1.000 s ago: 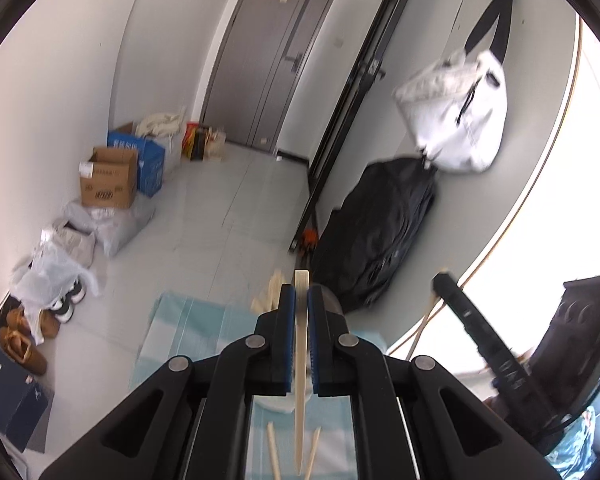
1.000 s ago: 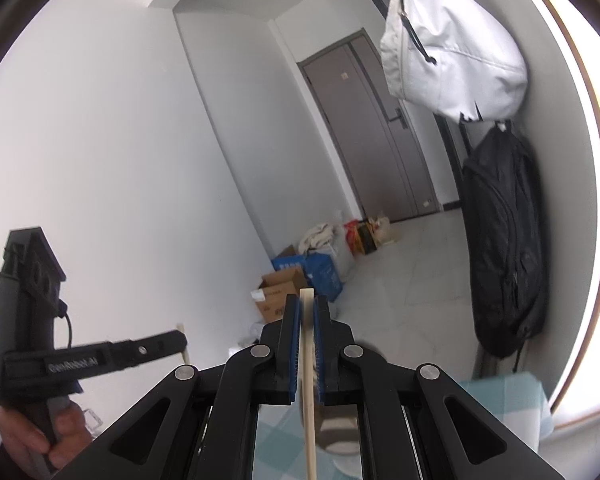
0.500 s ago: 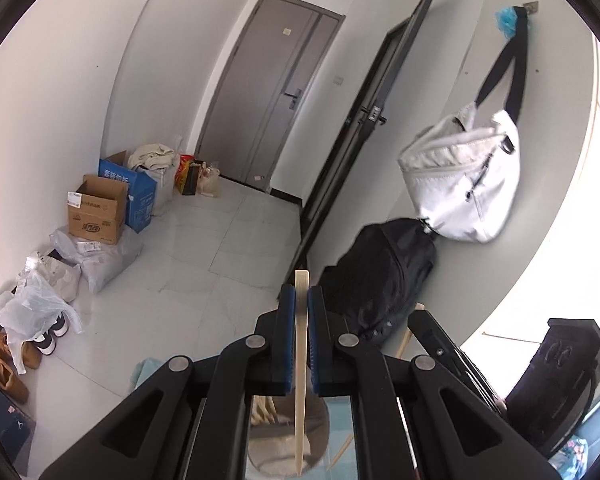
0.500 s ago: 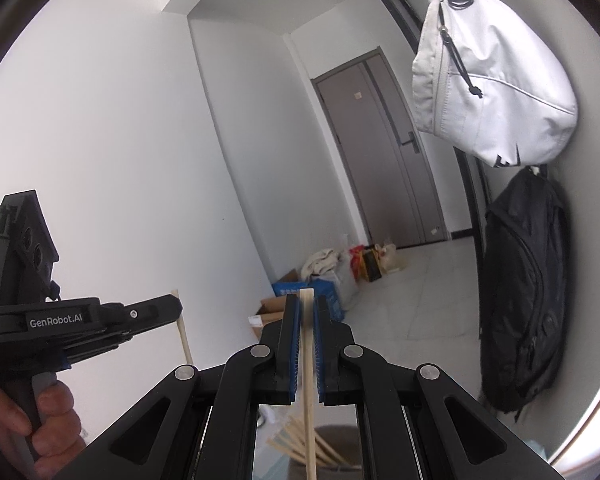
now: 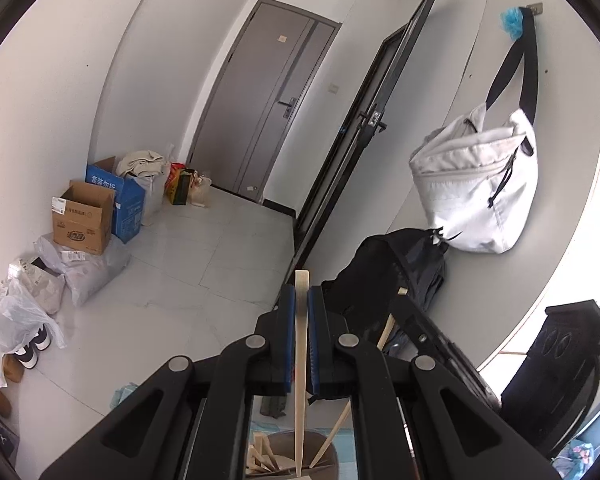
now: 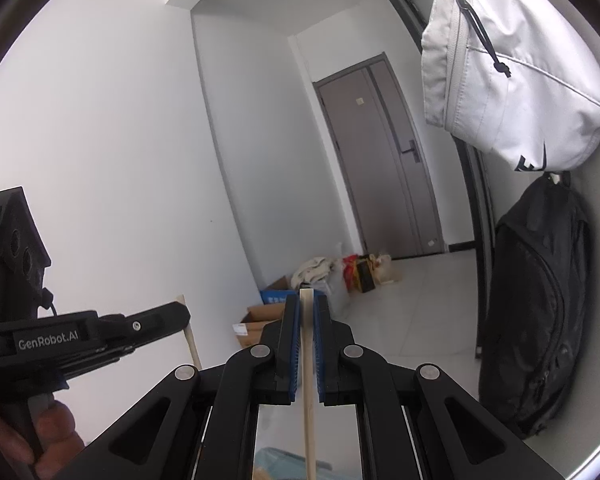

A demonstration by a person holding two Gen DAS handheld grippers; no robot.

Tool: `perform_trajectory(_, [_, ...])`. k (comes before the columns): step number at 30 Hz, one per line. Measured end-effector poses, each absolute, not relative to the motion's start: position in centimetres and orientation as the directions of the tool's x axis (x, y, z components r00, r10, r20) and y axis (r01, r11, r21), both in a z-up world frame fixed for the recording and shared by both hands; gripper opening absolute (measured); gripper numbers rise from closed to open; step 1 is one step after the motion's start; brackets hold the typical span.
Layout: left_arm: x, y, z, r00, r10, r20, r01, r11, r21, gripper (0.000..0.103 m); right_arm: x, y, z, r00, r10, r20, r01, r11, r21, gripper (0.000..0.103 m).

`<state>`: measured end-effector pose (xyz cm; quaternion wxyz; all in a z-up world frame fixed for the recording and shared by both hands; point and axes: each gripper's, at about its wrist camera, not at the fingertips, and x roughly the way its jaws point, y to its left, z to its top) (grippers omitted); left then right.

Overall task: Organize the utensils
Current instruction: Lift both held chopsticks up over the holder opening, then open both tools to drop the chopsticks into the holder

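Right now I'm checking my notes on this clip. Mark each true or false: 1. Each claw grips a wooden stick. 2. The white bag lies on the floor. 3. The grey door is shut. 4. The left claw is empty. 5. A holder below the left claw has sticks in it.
1. True: the left claw and right claw each clamp a stick.
2. False: the white bag hangs on the wall.
3. True: the grey door is shut.
4. False: it holds a stick.
5. True: the holder has sticks in it.
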<state>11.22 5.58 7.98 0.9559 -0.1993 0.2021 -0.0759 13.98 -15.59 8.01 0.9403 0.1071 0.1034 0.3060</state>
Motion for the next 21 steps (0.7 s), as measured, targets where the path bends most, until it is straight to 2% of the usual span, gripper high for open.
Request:
perform_trajectory(6, [10.9,5.3,6.9,0.927,-0.247,-0.284,0.126,0.915,-0.383,0.002,14.7,-15.7,6.4,0.793,0.595,-0.132,-0.552,0.793,0.258,0.006])
perform_trajectory(9, [11.5,5.0,6.2,0.918,-0.257,-0.303,0.13,0.914,-0.383,0.002,15.4,-15.7,5.5,0.785,0.599,-0.158,-0.547,0.79,0.276,0.006])
perform_trajectory(13, [11.5,4.3,5.3,0.916,-0.242,-0.319,0.135,0.937,-0.323,0.002,15.2,-16.1,4.9,0.781,0.607,-0.143,-0.557,0.782,0.277,0.006])
perform_trajectory(21, [11.6,3.8,3.9,0.871,-0.296,-0.391,0.189,0.939,-0.289,0.002,14.8,-16.3,4.4,0.745,0.645,-0.171,-0.592,0.757,0.277,0.006])
